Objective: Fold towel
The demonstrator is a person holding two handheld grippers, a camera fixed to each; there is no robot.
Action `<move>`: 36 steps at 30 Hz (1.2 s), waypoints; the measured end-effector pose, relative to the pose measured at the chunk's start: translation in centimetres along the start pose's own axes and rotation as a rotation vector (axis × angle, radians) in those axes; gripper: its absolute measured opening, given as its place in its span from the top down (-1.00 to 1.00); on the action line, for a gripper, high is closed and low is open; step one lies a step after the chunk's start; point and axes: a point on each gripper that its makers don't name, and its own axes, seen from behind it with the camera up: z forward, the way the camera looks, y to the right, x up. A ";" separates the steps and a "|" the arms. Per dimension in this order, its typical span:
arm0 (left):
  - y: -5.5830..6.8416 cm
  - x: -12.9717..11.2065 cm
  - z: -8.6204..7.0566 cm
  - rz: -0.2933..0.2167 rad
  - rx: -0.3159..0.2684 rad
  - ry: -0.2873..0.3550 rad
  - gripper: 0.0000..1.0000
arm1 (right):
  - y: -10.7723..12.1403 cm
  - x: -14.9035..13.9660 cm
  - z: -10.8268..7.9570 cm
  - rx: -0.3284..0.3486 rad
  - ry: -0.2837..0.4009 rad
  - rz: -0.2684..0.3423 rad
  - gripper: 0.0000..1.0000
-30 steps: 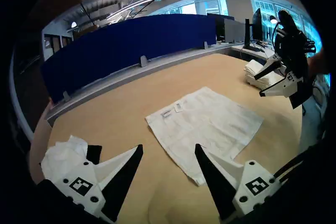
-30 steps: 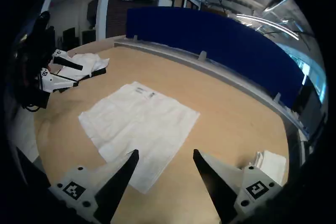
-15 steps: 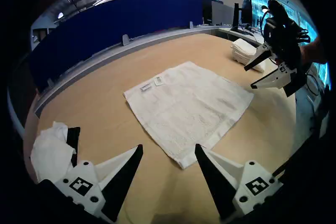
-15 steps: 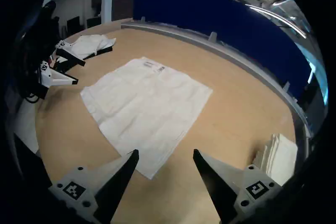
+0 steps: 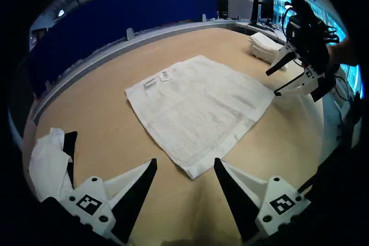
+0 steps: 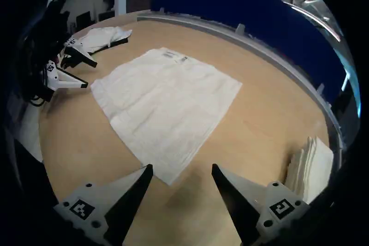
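A white towel (image 5: pixel 200 107) lies spread flat on the wooden table (image 5: pixel 106 103), its labels toward the far edge. In the left gripper view my left gripper (image 5: pixel 184 172) is open, its fingertips either side of the towel's near corner, just short of it. The right gripper (image 5: pixel 276 77) shows farther off at the right, open, held by a hand above the towel's right corner. In the right gripper view the towel (image 6: pixel 163 103) lies ahead and my right gripper (image 6: pixel 182 174) is open just before its near corner. The left gripper (image 6: pixel 85 73) hangs open at the left.
A stack of folded white towels (image 5: pixel 265 45) sits at the table's far right (image 6: pixel 311 172). A crumpled white cloth (image 5: pixel 46 163) lies at the left on a dark object (image 6: pixel 99 38). A blue partition (image 5: pixel 129 10) runs along the table's far side.
Both grippers have come lower and closer to the towel, so its near corners now lie just before their open fingertips. The towel itself has not moved.
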 end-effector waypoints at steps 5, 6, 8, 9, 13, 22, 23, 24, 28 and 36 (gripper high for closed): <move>0.7 -0.8 0.4 -0.013 -0.020 -0.024 -0.82 | -0.6 -0.7 0.3 0.017 -0.015 0.004 -0.90; 0.7 -0.9 0.5 -0.019 -0.024 -0.028 -0.81 | -0.6 -0.8 0.3 0.020 -0.017 0.008 -0.87; 0.9 -1.1 0.6 -0.032 -0.029 -0.035 -0.80 | -0.7 -1.0 0.4 0.024 -0.021 0.013 -0.81; 0.9 -1.2 0.6 -0.035 -0.029 -0.037 -0.77 | -0.7 -1.1 0.5 0.023 -0.022 0.017 -0.75; 0.8 -1.5 0.9 -0.036 -0.025 -0.046 -0.59 | -0.8 -1.4 0.6 0.026 -0.023 0.031 -0.57; 1.3 -2.6 1.3 -0.039 -0.028 -0.082 -0.10 | -1.4 -1.9 0.7 0.046 -0.023 0.047 -0.19; 1.4 -2.6 1.4 -0.044 -0.027 -0.082 -0.09 | -1.4 -1.9 0.7 0.048 -0.022 0.046 -0.17; 1.4 -2.6 1.4 -0.052 -0.026 -0.082 -0.09 | -1.4 -1.9 0.7 0.048 -0.021 0.045 -0.16; 1.4 -2.6 1.5 -0.070 -0.023 -0.084 -0.06 | -1.6 -1.9 0.7 0.055 -0.021 0.041 -0.10; 1.1 -2.6 1.4 -0.085 -0.004 -0.095 0.09 | -2.0 -1.9 0.5 0.072 -0.019 0.038 0.14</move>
